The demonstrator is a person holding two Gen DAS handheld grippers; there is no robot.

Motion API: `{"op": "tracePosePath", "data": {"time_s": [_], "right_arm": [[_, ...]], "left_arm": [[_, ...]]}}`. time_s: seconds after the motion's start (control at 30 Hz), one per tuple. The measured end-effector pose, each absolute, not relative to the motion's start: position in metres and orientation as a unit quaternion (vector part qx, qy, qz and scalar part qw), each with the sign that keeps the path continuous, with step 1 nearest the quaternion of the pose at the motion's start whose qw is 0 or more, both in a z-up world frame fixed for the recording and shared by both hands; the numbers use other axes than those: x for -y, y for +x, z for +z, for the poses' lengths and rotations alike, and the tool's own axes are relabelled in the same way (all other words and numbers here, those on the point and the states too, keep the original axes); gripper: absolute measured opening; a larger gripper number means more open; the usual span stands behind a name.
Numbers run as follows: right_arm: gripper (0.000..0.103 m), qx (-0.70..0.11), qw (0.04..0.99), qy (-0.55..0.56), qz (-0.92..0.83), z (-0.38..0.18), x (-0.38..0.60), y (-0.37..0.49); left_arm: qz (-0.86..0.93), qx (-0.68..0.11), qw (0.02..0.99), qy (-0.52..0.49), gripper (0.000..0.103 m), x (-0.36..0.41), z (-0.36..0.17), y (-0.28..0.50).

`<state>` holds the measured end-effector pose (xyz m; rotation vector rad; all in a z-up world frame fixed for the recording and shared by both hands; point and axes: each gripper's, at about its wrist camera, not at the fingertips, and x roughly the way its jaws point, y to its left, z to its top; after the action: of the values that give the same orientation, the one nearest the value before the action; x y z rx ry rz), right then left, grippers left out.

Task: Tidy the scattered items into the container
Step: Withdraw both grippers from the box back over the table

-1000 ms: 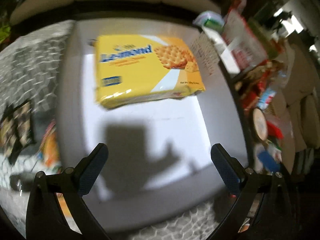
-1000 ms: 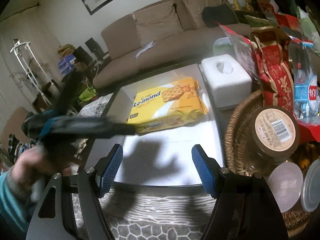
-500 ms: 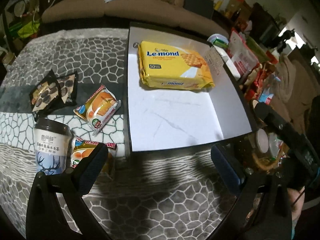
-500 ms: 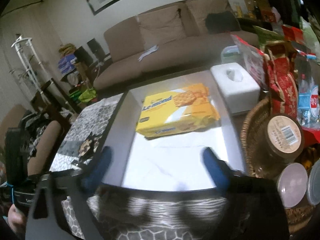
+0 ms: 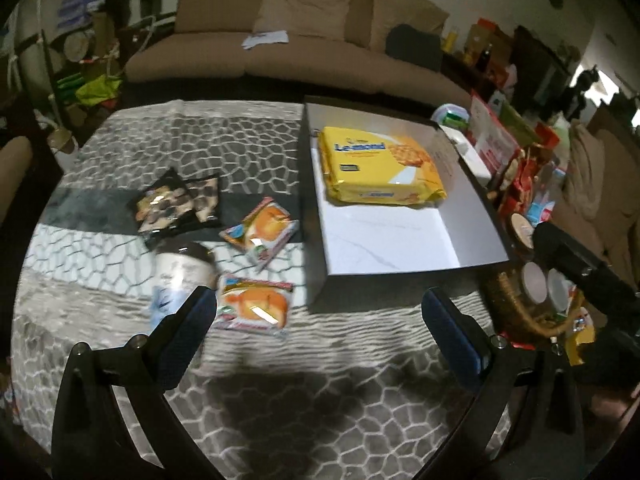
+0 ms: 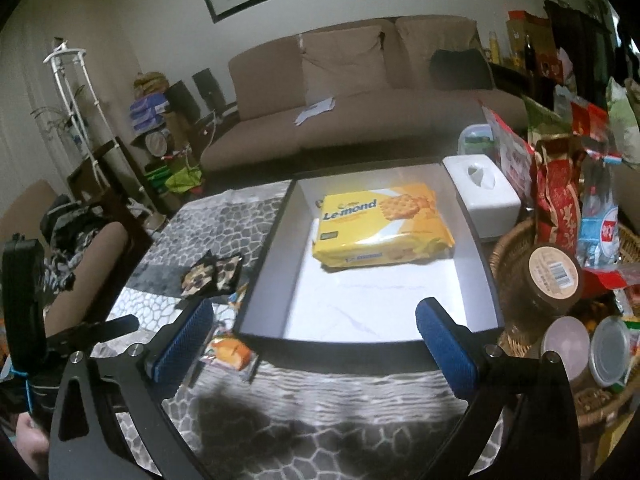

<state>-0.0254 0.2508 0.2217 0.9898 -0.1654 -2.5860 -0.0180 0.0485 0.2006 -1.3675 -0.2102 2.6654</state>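
Note:
A yellow Le-mond cracker pack (image 5: 380, 172) (image 6: 380, 228) lies at the far end of the white box (image 5: 404, 252) (image 6: 276, 248). On the patterned cloth left of the box lie a dark snack bag (image 5: 178, 206) (image 6: 212, 276), two orange snack packets (image 5: 262, 232) (image 5: 254, 306) and a blurred paper cup (image 5: 180, 276). One orange packet (image 6: 230, 354) shows beside the box's near left corner. My left gripper (image 5: 320, 320) hangs open above the cloth, its left finger near the cup. My right gripper (image 6: 316, 328) stands wide open before the box's near wall, with nothing between its fingers.
A wicker basket (image 6: 516, 248) with jars and lidded tubs sits right of the box, with a white tissue box (image 6: 484, 196) and snack bags behind it. A brown sofa (image 6: 360, 92) runs along the far side. A chair arm (image 6: 96, 264) stands at the left.
Both grippers have drawn back and up from the box, leaving the yellow pack inside. The left view now takes in the loose snacks on the cloth. The right jaws have widened.

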Motion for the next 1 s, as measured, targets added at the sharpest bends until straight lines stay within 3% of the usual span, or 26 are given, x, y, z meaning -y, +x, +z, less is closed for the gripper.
{"op": "tracePosePath", "data": {"time_s": [0.53,1.0], "right_arm": [[0.103,0.02,0.208,0.342,-0.916,0.242,-0.174,0.037],[0.103,0.033,0.233,0.386,-0.892,0.203,-0.107,0.035]], "left_arm": [[0.92,0.029,-0.005,-0.39,0.103,0.023,0.227,0.058],[0.91,0.058,-0.057,-0.407,0.103,0.126,0.194,0.071]]}}
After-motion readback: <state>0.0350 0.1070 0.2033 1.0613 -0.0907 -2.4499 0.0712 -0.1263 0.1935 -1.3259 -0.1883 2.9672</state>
